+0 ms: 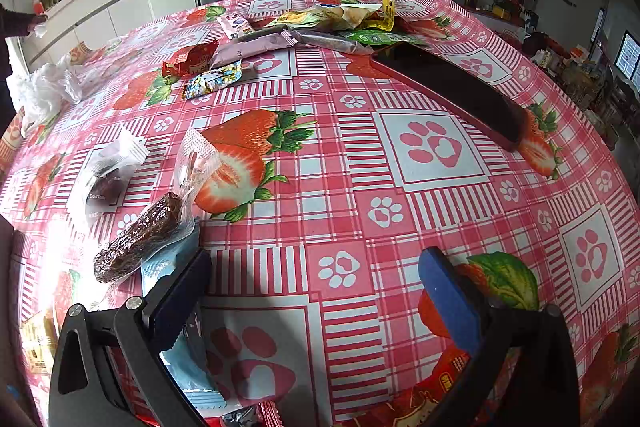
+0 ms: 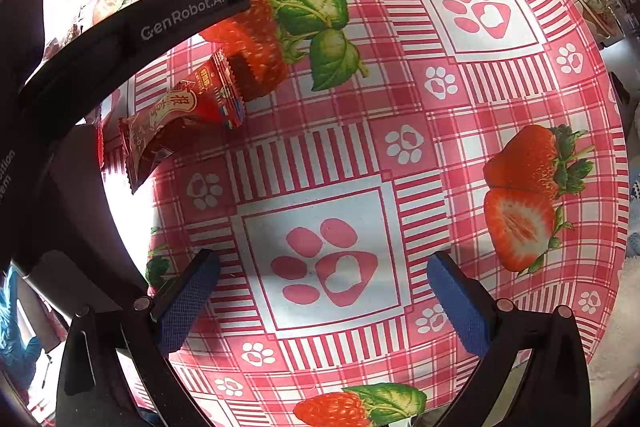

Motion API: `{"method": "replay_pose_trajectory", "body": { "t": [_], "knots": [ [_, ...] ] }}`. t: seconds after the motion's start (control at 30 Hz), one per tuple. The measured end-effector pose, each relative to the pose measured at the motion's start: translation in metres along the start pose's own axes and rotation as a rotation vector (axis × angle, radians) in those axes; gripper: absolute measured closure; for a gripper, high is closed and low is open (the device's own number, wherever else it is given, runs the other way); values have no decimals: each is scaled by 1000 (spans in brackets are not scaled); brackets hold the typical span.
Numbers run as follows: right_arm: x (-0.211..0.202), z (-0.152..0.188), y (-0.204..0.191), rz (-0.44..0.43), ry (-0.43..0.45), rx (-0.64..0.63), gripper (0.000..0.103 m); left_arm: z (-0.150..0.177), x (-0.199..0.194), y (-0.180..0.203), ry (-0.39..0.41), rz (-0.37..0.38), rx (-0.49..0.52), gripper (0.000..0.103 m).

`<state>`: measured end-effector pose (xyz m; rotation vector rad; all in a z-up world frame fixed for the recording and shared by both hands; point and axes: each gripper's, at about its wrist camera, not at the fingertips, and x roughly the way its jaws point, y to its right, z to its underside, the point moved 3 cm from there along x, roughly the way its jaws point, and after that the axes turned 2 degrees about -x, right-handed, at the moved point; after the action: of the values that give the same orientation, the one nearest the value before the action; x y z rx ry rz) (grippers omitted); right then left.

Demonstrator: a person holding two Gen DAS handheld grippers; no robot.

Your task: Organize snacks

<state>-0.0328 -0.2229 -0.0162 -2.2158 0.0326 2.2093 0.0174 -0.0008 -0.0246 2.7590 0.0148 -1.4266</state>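
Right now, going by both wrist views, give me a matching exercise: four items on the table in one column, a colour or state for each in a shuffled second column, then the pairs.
Items:
1. tray
2. brown snack bar
3. light blue packet
4. left gripper

Descriptions:
A. sealed in clear plastic
B. jaws apart, nothing between them
C. dark inside with a red rim
D. lying under a blue-padded finger

Pairs: 1-C, 2-A, 3-D, 4-B
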Motion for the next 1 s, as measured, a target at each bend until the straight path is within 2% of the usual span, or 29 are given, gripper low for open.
{"method": "replay_pose_trajectory", "body": {
  "t": [0.37, 0.6, 1.0],
  "knots": [
    [-1, -4, 0, -1, -19, 0, 0, 0, 0, 0, 0, 0, 0, 0],
    [-3, 2, 0, 1, 12, -2, 0, 0, 0, 0, 0, 0, 0, 0],
    [3, -22, -1, -10, -174, 0, 0, 0, 0, 0, 0, 0, 0, 0]
  ]
}}
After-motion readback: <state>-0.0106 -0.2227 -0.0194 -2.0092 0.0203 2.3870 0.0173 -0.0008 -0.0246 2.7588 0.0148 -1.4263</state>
